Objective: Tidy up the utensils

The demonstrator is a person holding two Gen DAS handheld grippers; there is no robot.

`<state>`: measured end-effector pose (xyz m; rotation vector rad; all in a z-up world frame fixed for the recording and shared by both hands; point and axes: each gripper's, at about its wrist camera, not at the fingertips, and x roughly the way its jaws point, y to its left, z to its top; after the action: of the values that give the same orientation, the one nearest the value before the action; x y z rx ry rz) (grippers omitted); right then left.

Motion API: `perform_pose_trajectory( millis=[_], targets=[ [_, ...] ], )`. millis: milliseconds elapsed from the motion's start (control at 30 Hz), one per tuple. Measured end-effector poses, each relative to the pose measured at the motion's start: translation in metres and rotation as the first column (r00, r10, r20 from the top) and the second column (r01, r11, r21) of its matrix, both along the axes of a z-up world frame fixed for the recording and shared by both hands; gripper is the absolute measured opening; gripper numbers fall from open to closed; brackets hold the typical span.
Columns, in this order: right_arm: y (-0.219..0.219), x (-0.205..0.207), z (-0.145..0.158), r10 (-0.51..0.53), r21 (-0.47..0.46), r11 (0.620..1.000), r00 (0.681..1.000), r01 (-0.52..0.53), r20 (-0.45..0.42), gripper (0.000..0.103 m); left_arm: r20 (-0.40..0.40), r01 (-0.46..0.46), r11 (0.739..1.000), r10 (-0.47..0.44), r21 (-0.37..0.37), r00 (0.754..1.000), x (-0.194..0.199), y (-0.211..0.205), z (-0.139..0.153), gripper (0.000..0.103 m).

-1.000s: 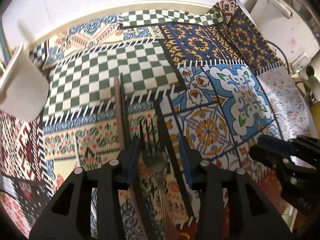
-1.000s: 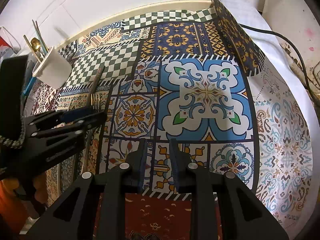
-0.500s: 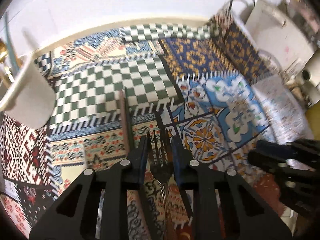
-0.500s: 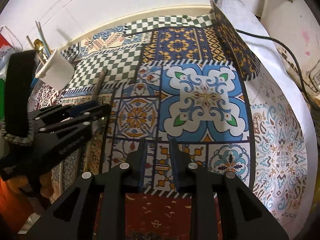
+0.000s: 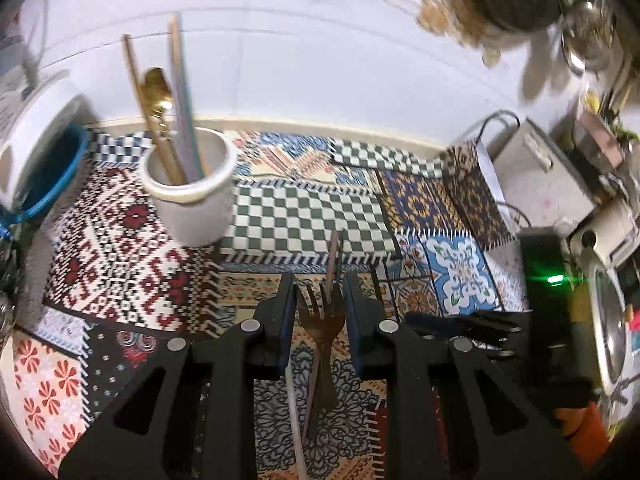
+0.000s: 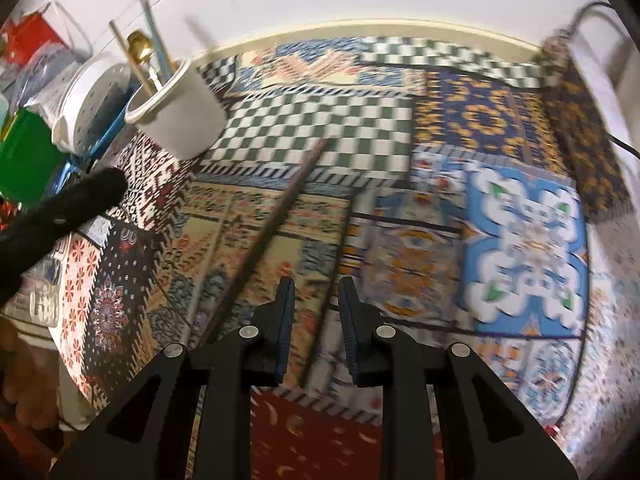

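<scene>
White utensil cup (image 5: 192,196) is holding a gold spoon (image 5: 158,92); patchwork tablecloth (image 5: 132,240) is showing green-white checks, red-white geometrics, blue florals.

A: How many holders on the desk (image 5: 120,264)?
B: One white cup (image 5: 191,196), with one gold spoon (image 5: 158,92) and several sticks too blurred to count.
A: Forks?
B: One fork (image 5: 322,324). One brown stick (image 6: 264,236) lies loose on the cloth.
A: Claws?
B: Two, the left claw (image 5: 320,300) and the right claw (image 6: 316,300).

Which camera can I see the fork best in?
The left wrist view. The fork sits right in the middle there, between the left gripper's jaws, with its prongs pointing up toward the white cup. In the right wrist view I can't find the fork; only long dark sticks lie on the patterned cloth.
</scene>
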<state>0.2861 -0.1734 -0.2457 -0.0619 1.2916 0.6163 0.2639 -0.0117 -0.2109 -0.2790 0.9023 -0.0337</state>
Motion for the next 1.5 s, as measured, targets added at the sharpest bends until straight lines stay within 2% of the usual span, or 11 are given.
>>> perform_pose_trajectory(
  millis=[167,300,433,667,767,833,933,1100,1200,1367,1500],
  targets=[
    [0.026,0.004,-0.01,0.026,0.021,0.999,0.999,-0.025,-0.046,0.02,0.039,-0.047,0.999,0.048,-0.01,0.998,-0.011,0.018,0.013,0.022],
    [0.043,0.005,-0.018,0.04,0.006,0.999,0.997,-0.04,-0.059,0.02,0.065,-0.081,0.996,0.079,0.027,0.995,-0.014,0.027,0.022,0.022],
    [0.051,0.001,-0.022,0.06,-0.025,0.998,0.997,-0.062,-0.054,0.02,0.065,-0.093,0.995,0.091,0.027,0.994,-0.013,0.035,0.021,0.022],
    [0.044,-0.002,-0.026,0.066,-0.073,0.995,0.998,-0.067,-0.018,0.015,0.051,-0.095,0.995,0.094,0.018,0.994,-0.01,0.039,0.014,0.022],
    [0.036,0.004,-0.027,0.033,-0.089,0.995,0.999,-0.037,-0.041,0.014,0.048,-0.094,0.995,0.093,0.014,0.995,-0.009,0.039,0.012,0.022],
    [0.033,0.009,-0.023,0.013,-0.037,0.999,0.997,-0.015,-0.076,0.019,0.048,-0.095,0.995,0.094,0.019,0.994,-0.009,0.039,0.012,0.022],
    [0.04,0.008,-0.018,0.021,0.003,1.0,0.996,-0.021,-0.085,0.019,0.052,-0.102,0.995,0.101,0.022,0.994,-0.01,0.041,0.013,0.022],
    [0.062,-0.002,-0.025,0.08,-0.038,0.996,0.994,-0.083,-0.076,0.019,0.055,-0.116,0.993,0.115,0.019,0.992,-0.012,0.046,0.014,0.022],
    [0.061,-0.009,-0.024,0.103,-0.075,0.992,0.994,-0.105,-0.033,0.019,0.055,-0.122,0.992,0.121,0.018,0.991,-0.014,0.048,0.014,0.022],
    [0.047,-0.011,-0.027,0.097,-0.092,0.991,0.995,-0.099,-0.028,0.018,0.053,-0.123,0.992,0.122,0.018,0.991,-0.016,0.048,0.013,0.022],
    [0.04,-0.002,-0.026,0.049,-0.11,0.992,0.998,-0.053,-0.044,0.018,0.056,-0.119,0.993,0.117,0.024,0.992,-0.017,0.046,0.013,0.022]
  ],
)
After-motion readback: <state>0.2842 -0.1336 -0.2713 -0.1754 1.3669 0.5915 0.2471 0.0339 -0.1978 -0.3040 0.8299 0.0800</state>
